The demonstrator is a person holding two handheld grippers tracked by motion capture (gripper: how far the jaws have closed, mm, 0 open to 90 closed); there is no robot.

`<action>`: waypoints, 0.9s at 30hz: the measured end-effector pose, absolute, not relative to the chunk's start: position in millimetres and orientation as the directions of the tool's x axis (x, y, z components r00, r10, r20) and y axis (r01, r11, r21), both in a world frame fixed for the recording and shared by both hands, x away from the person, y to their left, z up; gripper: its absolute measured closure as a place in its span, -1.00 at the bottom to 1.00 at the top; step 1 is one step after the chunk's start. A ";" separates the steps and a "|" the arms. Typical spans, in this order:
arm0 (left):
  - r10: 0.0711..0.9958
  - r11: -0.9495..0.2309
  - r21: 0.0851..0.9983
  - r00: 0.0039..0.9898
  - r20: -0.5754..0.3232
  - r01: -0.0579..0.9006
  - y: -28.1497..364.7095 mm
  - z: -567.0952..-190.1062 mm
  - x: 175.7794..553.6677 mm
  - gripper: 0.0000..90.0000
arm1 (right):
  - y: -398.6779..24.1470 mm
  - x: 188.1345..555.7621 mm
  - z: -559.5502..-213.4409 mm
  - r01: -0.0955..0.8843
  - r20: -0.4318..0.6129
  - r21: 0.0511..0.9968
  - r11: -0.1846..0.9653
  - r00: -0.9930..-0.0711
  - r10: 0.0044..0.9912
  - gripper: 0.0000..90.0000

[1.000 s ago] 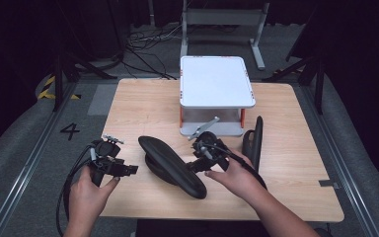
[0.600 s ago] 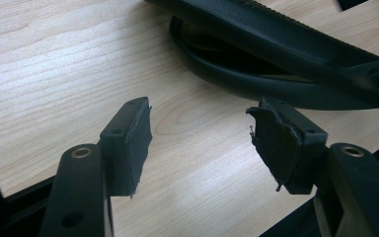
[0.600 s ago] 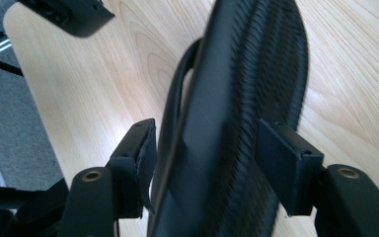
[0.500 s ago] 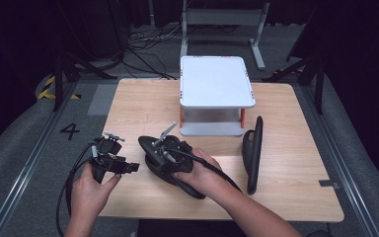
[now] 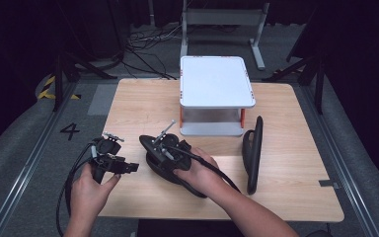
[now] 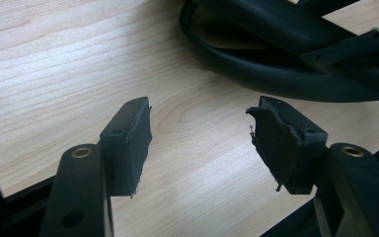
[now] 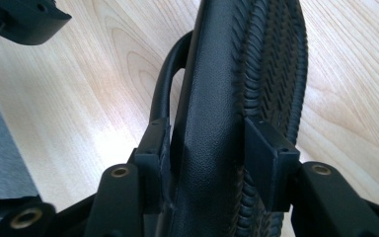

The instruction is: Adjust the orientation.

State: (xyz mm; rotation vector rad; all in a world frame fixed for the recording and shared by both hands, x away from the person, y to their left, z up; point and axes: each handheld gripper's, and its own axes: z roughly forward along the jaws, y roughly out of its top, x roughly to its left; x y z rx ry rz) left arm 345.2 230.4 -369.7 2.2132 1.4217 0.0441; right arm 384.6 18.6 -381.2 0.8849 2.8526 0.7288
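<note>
A black sandal lies on the wooden table left of centre, partly under a hand. My right gripper is at its near-left end. Its jaws have just been closing, and in the right gripper view both pads press the sandal's thick edge from either side. My left gripper rests in a hand just left of that sandal, open, with bare wood between its pads. The sandal's rim curves across beyond its jaws. A second black sandal stands on its edge at the right.
A white two-level stand with orange posts sits at the table's far middle. The left gripper's body shows in the top left corner of the right gripper view. Cables trail off the table's near edge. Dark floor surrounds the table.
My right hand has moved left from the table's middle onto the left sandal, and its jaws have closed on the sandal. The left hand has stayed put.
</note>
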 end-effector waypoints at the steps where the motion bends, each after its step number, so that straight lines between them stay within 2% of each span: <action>1: 0.858 -0.327 0.427 0.455 -0.240 0.843 230.2 -369.7 345.5 -0.12 | 16.0 385.1 -380.1 0.532 0.097 0.458 0.712 -0.826 0.556 0.23; 5: 0.859 -0.328 0.426 0.454 -0.237 0.843 229.0 -369.7 346.5 -0.12 | -3.9 388.2 -374.2 0.622 0.297 0.472 0.625 -0.780 0.551 0.23; 8: 0.858 -0.327 0.419 0.452 -0.244 0.847 227.6 -371.1 348.7 -0.11 | -14.4 385.8 -370.3 0.647 0.341 0.471 0.600 -0.761 0.552 0.24; 10: 0.858 -0.330 0.414 0.453 -0.243 0.848 226.4 -372.2 349.9 -0.11 | -25.7 385.4 -369.2 0.651 0.325 0.484 0.584 -0.754 0.572 0.35; 14: 0.855 -0.335 0.415 0.458 -0.243 0.846 224.0 -372.8 352.1 -0.11 | -46.5 392.3 -366.4 0.670 0.290 0.493 0.555 -0.728 0.621 0.27; 18: 0.850 -0.350 0.406 0.469 -0.242 0.844 219.2 -374.2 355.1 -0.11 | -55.3 395.3 -364.8 0.664 0.233 0.502 0.555 -0.721 0.652 0.37; 20: 0.846 -0.360 0.400 0.475 -0.242 0.843 217.2 -376.3 357.1 -0.11 | -58.5 395.8 -365.2 0.659 0.168 0.504 0.558 -0.709 0.685 0.43; 24: 0.842 -0.368 0.387 0.480 -0.247 0.845 211.6 -381.2 360.2 -0.11 | -64.4 393.8 -369.9 0.665 0.067 0.463 0.585 -0.685 0.725 0.51; 27: 0.836 -0.391 0.377 0.495 -0.238 0.840 205.6 -385.9 362.2 -0.11 | -68.4 390.0 -377.9 0.683 0.060 0.415 0.601 -0.679 0.731 0.48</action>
